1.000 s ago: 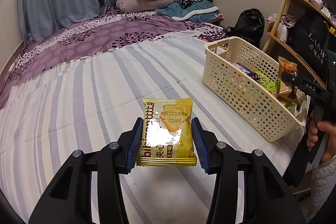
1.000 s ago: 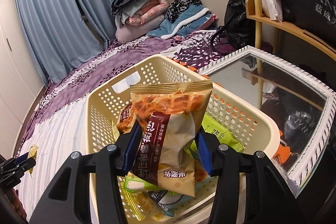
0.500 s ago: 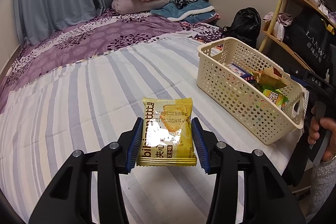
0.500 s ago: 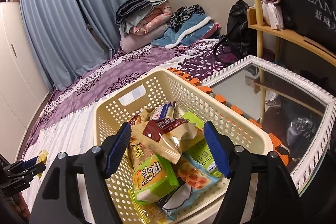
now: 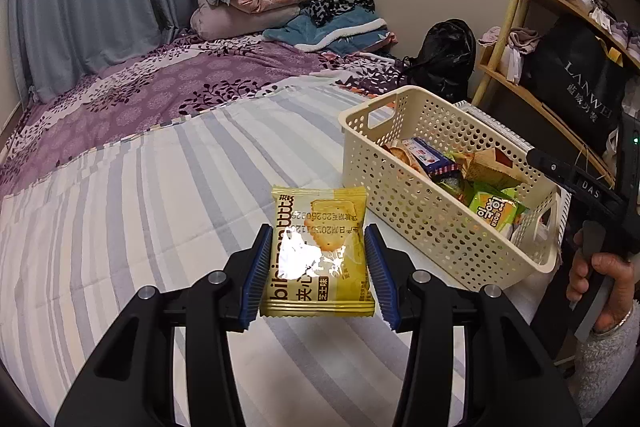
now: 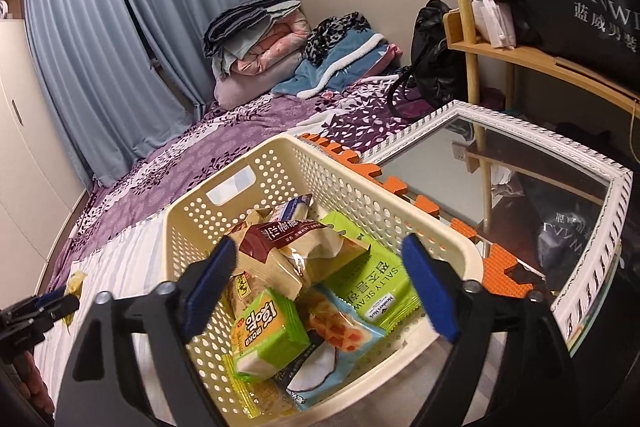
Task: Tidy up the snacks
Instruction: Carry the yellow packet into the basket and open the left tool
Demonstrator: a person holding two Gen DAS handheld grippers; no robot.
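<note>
Striped bedding (image 5: 120, 227) covers the bed on which a cream perforated basket (image 5: 420, 211) stands. Left wrist view: the left gripper (image 5: 318, 275) has its jaws closed on a yellow cracker packet (image 5: 320, 251), held upright above the bedding, just left of the basket; the right hand (image 5: 600, 283) appears at the frame edge. Right wrist view only: the right gripper (image 6: 320, 287), jaws wide apart and holding nothing, hovers over the basket's snacks, among them a brown pouch (image 6: 296, 247) and a green seaweed packet (image 6: 376, 287); a white-framed mirror (image 6: 592, 163) lies beyond.
</note>
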